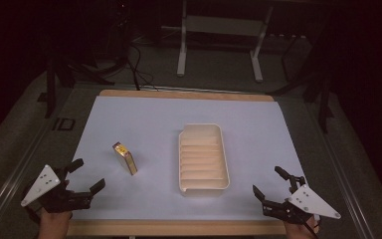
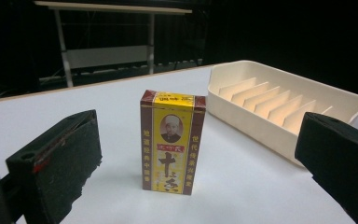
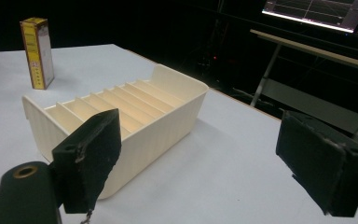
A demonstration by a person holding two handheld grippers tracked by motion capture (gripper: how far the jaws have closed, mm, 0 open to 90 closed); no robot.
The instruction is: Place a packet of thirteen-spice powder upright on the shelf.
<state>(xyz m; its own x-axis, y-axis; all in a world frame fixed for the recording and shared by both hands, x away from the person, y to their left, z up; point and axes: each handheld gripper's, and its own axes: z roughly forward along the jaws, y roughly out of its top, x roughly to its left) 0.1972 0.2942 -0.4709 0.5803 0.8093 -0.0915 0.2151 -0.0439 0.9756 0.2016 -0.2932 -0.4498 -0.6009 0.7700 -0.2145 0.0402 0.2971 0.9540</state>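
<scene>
Daylight-white sheeting is covering the desk [image 1: 144,112], and a cream tray [image 1: 203,158] with ribbed dividers is sitting on it, serving as the landmark. To the tray's left, well apart from it, a small maroon-and-yellow box [image 1: 125,158] is standing upright on its narrow end; in the left gripper view its printed face [image 2: 172,140] is facing the camera, with the tray [image 2: 279,105] lying off to its right. In the right gripper view the box [image 3: 37,52] is standing beyond the tray's far corner, while the tray [image 3: 116,119] is lying close ahead.

Left tool [image 1: 87,175] is hovering at the near left edge of the desk, down and left of the tray and nearer the box than the tray, held by a hand [image 1: 54,221]. Its jaws are spread wide and gripping nothing, with the box framed between them but farther off.

Right tool [image 1: 267,181] is hovering at the near right edge, down and right of the tray, also held by a hand [image 1: 301,230]. Its jaws are likewise released and empty, apart from the tray.
</scene>
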